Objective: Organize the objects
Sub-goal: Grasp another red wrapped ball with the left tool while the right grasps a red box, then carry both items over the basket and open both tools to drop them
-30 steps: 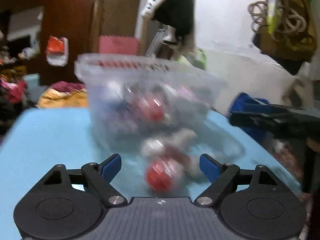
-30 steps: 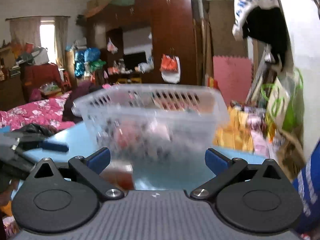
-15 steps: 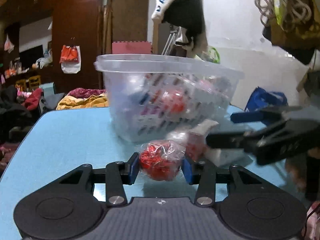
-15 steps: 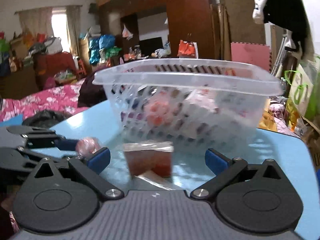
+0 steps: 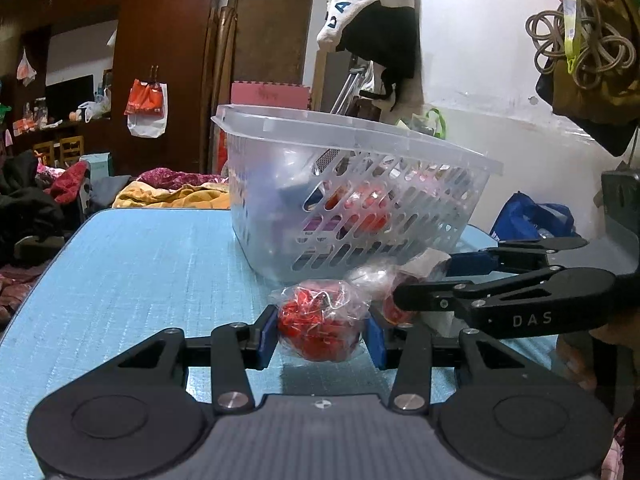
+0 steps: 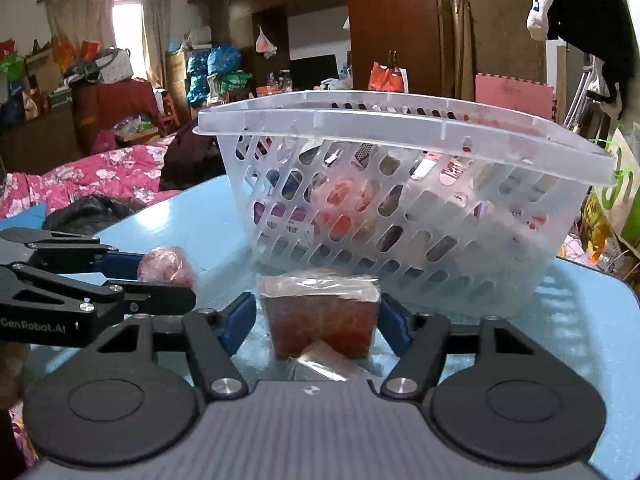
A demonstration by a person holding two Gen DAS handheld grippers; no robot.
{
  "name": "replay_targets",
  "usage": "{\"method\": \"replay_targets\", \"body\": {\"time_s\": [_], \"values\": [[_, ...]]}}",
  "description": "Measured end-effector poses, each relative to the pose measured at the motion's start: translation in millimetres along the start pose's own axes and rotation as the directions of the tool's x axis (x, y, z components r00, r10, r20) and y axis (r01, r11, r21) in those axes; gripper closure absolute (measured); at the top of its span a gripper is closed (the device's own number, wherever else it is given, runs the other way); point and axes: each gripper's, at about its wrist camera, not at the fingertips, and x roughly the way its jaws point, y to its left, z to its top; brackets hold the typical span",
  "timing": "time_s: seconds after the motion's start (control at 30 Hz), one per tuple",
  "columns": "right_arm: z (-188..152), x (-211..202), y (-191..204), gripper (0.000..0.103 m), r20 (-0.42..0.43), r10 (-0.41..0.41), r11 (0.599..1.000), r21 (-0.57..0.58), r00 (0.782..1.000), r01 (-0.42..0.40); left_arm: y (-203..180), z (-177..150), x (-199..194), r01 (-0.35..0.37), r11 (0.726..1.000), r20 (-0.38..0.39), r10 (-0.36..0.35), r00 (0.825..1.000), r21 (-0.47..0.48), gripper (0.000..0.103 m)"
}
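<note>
A clear slotted plastic basket (image 5: 472, 160) (image 6: 400, 128) stands on the blue table (image 5: 140, 264) with several wrapped items inside. My left gripper (image 5: 322, 330) is shut on a red ball in clear wrap (image 5: 320, 326), just in front of the basket; it also shows in the right wrist view (image 6: 166, 266). My right gripper (image 6: 318, 320) is closed around a red-brown block in clear wrap (image 6: 322, 322) on the table; its blue pads touch both sides. The right gripper shows in the left wrist view (image 5: 424, 280) beside my left one.
Another small wrapped red item (image 5: 394, 308) lies between the two grippers by the basket's base. Behind the table are a pink floral bed cover (image 6: 92, 180), a dark wardrobe (image 5: 160, 60), hanging clothes (image 5: 372, 28) and a blue bag (image 5: 532, 216).
Both grippers closed from wide open: the left onto the red wrapped ball, the right onto the red-brown block. The views steadied and moved closer to the table.
</note>
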Motion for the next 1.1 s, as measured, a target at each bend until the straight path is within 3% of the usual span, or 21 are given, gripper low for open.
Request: {"method": "replay_targets", "body": {"time_s": [0.57,0.77,0.83,0.97,1.1], "values": [[-2.0,-61.1,-8.8,0.040,0.195,-0.029,0.999,0.048,0.980,0.020,-2.7,-2.7,-3.0,0.027,0.999,0.020,-0.028,0.999,0.020,0.054],[5.2,-76.5,-12.7,0.040,0.251,-0.034,0.998,0.063,0.967,0.018,-3.9,-2.9,-13.9,0.001,1.000,0.086,-0.003,0.996,0.023,0.054],[9.8,-83.8,-12.1,0.040,0.272,-0.039,0.998,0.057,0.961,0.025,-4.5,4.2,-20.0,0.016,1.000,0.087,-0.018,0.996,0.020,0.054],[30.0,-96.6,-11.7,0.040,0.311,-0.062,0.998,0.044,0.948,0.051,-9.6,31.5,-44.8,0.039,0.999,0.160,-0.044,0.986,0.036,0.054],[71.7,-93.5,-13.7,0.040,0.333,-0.093,0.996,0.033,0.938,0.087,-16.9,81.0,-53.3,0.056,0.997,0.239,-0.067,0.969,0.051,0.054]]}}
